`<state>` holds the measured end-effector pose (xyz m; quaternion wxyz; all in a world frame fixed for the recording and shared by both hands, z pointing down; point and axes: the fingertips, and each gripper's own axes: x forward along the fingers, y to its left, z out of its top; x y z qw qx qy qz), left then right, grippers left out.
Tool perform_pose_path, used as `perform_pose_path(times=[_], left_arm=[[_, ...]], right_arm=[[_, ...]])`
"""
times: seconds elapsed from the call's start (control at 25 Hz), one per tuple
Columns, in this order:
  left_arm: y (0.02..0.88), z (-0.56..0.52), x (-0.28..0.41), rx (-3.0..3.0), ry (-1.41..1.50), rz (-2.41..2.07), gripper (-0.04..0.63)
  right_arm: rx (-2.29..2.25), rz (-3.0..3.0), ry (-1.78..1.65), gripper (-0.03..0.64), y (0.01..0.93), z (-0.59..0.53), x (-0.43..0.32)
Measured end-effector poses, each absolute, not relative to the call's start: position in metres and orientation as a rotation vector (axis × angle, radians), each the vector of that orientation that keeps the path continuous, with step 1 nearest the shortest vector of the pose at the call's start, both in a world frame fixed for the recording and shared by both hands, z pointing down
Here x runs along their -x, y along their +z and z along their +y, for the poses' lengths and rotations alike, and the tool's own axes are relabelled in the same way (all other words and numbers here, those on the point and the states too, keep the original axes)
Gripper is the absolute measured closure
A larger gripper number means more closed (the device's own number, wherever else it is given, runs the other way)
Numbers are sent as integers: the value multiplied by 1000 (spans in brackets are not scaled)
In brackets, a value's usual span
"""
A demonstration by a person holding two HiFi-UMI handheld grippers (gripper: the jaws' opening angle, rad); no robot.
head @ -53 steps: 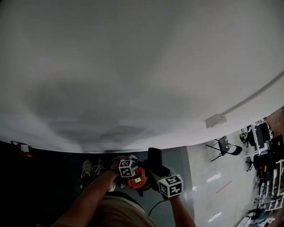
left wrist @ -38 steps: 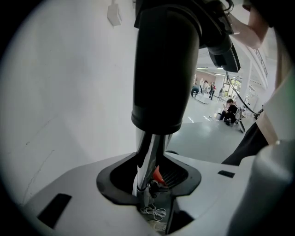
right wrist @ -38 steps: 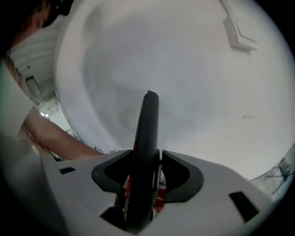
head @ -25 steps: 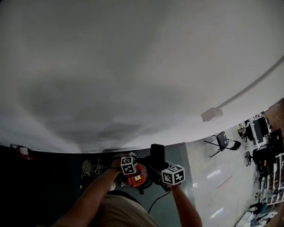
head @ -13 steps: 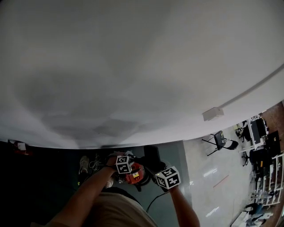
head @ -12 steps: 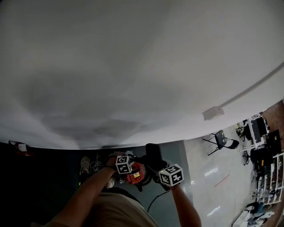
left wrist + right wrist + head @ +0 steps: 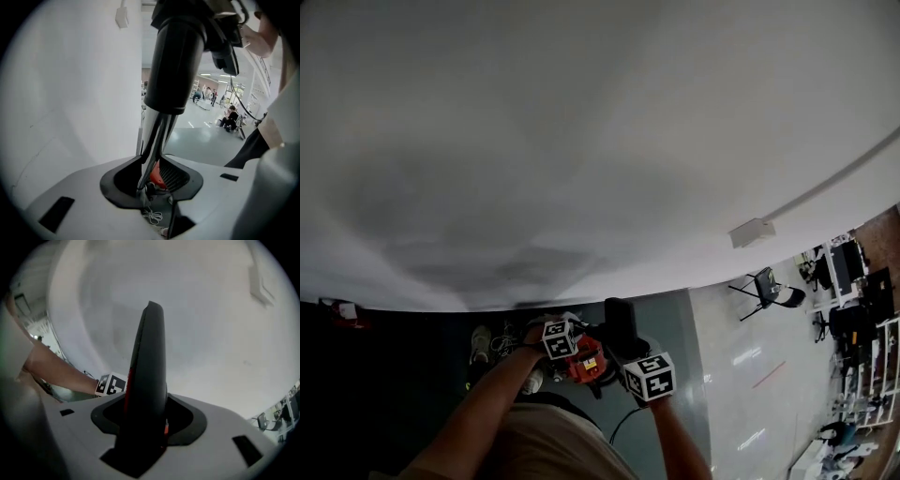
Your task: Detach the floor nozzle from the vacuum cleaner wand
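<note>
In the left gripper view a shiny silver wand (image 7: 152,136) runs down from a black tube cuff (image 7: 176,56) and passes between my left gripper's (image 7: 150,187) jaws. They have just been closing and now pinch it. A red vacuum part (image 7: 154,174) shows behind the wand. In the right gripper view my right gripper (image 7: 143,427) is shut on a black tapered nozzle piece (image 7: 147,362) with a red stripe. In the head view both grippers meet low at centre: left gripper (image 7: 570,349), right gripper (image 7: 626,354), red part (image 7: 587,361), black piece (image 7: 619,323).
A white wall (image 7: 581,141) fills most of the head view, with a small white box (image 7: 752,232) on it. On the grey floor stand a folding chair (image 7: 773,286), racks at the far right and shoes (image 7: 481,345). A white cord (image 7: 152,216) lies below the left gripper.
The right gripper's marker cube has shifted a little left and lower in the head view. The left gripper has edged slightly. Both stay at the red part and the black piece.
</note>
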<state>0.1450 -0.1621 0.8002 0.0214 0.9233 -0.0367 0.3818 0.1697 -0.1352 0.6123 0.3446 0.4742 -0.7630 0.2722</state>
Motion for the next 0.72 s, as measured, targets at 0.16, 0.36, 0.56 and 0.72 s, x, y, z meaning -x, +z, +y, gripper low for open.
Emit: perform_pose_path(times=[0.16, 0.36, 0.56, 0.72], left_arm=[[792, -158, -145, -2907, 1114, -70, 443], [786, -163, -171, -2916, 991, -110, 403], [785, -165, -174, -2962, 973, -127, 461], [788, -162, -177, -3000, 1016, -48, 468]], right_arm=[[-1196, -2000, 691, 387, 611, -139, -165], [-1108, -2036, 674, 387, 612, -138, -144], [-1025, -2103, 744, 387, 614, -144, -161], [-1015, -2037, 614, 388, 611, -139, -154]])
